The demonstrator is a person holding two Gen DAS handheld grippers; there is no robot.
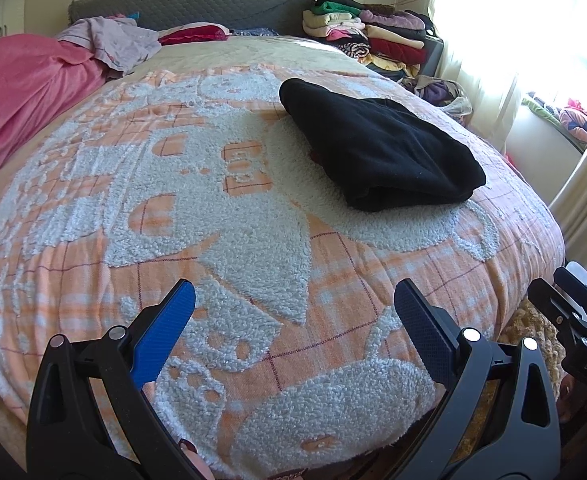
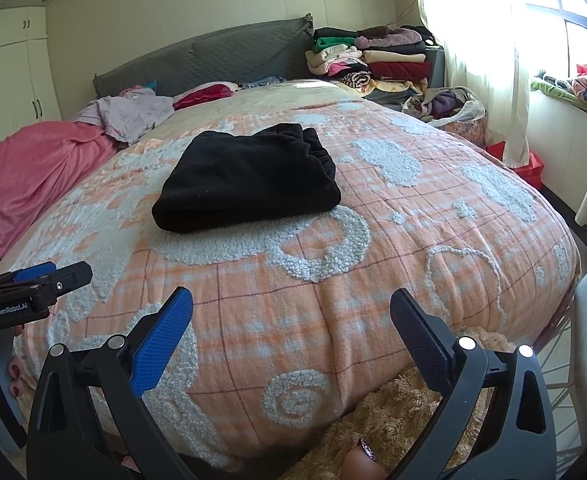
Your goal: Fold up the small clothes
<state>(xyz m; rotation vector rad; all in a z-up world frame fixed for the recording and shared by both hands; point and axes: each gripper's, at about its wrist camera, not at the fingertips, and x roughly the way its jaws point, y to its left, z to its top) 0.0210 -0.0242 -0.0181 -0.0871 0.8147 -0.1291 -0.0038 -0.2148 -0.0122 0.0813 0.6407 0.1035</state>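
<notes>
A black garment [image 1: 377, 144] lies folded into a thick bundle on the orange and white bedspread [image 1: 213, 216]; it also shows in the right wrist view [image 2: 249, 178]. My left gripper [image 1: 293, 300] is open and empty over the near end of the bed, well short of the garment. My right gripper [image 2: 291, 306] is open and empty near the foot of the bed, also apart from the garment. The right gripper's body shows at the right edge of the left wrist view [image 1: 577, 320], and the left gripper shows at the left edge of the right wrist view [image 2: 33, 284].
A pink blanket [image 1: 25, 92] and a lilac garment [image 1: 113, 40] lie at the bed's far left. A grey headboard [image 1: 197, 0] stands behind. Stacks of folded clothes [image 1: 365, 32] sit at the far right. A curtained window [image 2: 533, 40] is at the right. A tan fluffy rug [image 2: 393, 420] lies below the bed.
</notes>
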